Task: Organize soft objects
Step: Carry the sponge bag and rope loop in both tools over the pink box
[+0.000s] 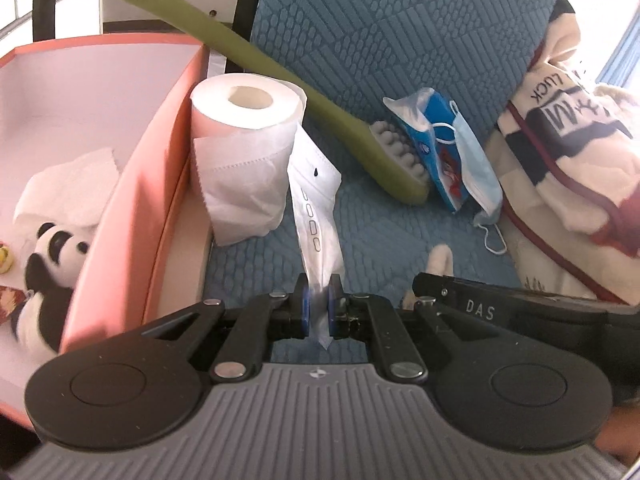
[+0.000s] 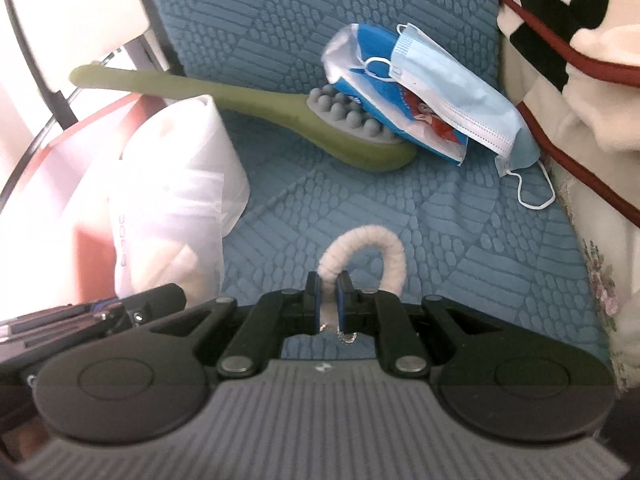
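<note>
The left claw (image 1: pixel 319 307) is closed on a thin, crinkly plastic sachet (image 1: pixel 316 204) whose long axis runs away from it; the pink box (image 1: pixel 132 208) lies just to its left. The right claw (image 2: pixel 329 300) pinches a fuzzy white cord loop (image 2: pixel 372 248) above the blue quilted cushion (image 2: pixel 440 240).
</note>
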### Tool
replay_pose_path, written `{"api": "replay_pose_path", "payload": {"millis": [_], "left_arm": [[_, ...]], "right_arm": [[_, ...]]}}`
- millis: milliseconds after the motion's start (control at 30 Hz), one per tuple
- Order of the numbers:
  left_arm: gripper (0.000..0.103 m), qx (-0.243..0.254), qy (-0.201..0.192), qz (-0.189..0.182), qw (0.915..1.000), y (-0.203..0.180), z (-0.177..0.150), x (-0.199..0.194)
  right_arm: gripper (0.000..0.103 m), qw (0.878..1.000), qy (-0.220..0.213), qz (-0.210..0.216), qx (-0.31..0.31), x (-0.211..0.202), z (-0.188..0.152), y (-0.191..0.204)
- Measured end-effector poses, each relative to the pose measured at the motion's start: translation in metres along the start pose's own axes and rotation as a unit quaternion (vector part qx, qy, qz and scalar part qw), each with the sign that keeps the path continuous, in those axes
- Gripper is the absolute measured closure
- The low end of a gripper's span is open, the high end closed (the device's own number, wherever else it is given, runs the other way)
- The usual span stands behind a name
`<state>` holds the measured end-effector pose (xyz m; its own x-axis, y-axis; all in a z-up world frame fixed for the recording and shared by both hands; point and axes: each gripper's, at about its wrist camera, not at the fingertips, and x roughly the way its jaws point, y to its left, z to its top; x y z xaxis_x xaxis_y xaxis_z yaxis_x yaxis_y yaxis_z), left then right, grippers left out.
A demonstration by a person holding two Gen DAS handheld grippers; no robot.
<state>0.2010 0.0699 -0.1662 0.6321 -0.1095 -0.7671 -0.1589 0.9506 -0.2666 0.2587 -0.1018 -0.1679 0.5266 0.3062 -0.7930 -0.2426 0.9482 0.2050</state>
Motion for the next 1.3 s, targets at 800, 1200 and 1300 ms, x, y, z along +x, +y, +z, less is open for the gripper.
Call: {"api": "replay_pose_path", "payload": {"millis": [800,1200,1300], "left_arm": [[0.093,0.022,0.001,-0.060,0.9979,-0.005,-0.020,-0.070],[0.093,0.035,-0.025,-0.058,0.9974,0.004,-0.007,-0.109],[0.093,0.030,-0.033,-0.056,0.9974,0.012,-0.005,-0.120]], "right_arm": [[0.091,0.999,-0.033,-0.003,-0.025,-0.083,-0.037,0.019],[0.091,0.998,-0.053,0.008,-0.041,-0.126,-0.036,0.047],[0.091,0.997,-0.058,0.012,-0.046,-0.132,-0.037,0.055]]}}
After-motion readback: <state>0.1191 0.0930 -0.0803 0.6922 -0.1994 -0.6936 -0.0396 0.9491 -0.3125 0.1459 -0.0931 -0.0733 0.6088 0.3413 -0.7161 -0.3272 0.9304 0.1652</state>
